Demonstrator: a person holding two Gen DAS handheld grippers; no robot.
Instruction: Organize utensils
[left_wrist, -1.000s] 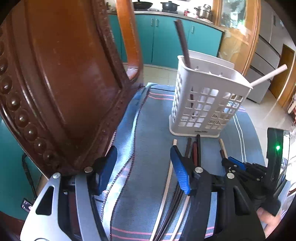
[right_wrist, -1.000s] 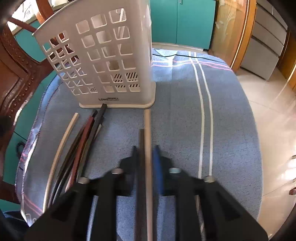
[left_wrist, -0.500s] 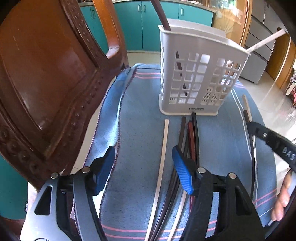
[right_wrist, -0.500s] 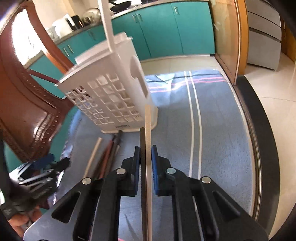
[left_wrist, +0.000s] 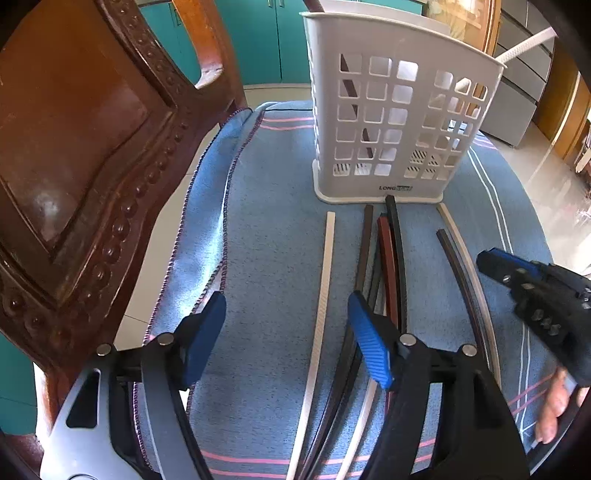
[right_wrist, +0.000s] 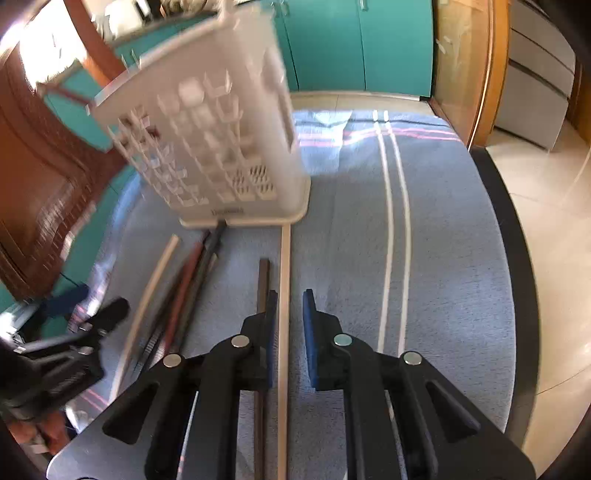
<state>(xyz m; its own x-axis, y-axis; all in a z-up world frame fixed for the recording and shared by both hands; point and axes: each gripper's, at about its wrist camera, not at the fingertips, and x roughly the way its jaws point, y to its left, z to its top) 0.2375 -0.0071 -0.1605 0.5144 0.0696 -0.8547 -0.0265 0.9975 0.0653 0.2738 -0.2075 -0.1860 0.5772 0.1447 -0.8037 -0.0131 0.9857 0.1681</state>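
A white slotted basket (left_wrist: 391, 122) is seen standing upright at the far side of a blue striped cloth (left_wrist: 266, 229). A dark chopstick (left_wrist: 354, 107) is visible through the openings in its left part, and a pale one (left_wrist: 524, 46) sticks out over its right rim.

The remaining chopsticks are laid on the cloth near the basket, pointing toward it. A single pale stick (left_wrist: 324, 280) is set apart on the left. To its right a bundle (left_wrist: 388, 258) of dark and red-brown sticks is gathered, the far tip of one touching the basket's base. Further right a dark stick (right_wrist: 263, 291) and a beige stick (right_wrist: 284, 295) lie side by side, the beige one reaching the basket's base.

The left gripper (left_wrist: 288, 332) is held wide open above the cloth, with the lone pale stick lying in the gap between its blue pads and nothing gripped. The right pad (left_wrist: 369, 347) is seen over the bundle.

The right gripper (right_wrist: 290, 332) is parted narrowly, and the beige stick runs between its pads without being clamped; the dark stick passes under the left finger. Whether the pads touch the cloth cannot be told.

A carved wooden chair (left_wrist: 81, 147) is seen at the left, and teal cabinets (right_wrist: 354, 44) at the far side.
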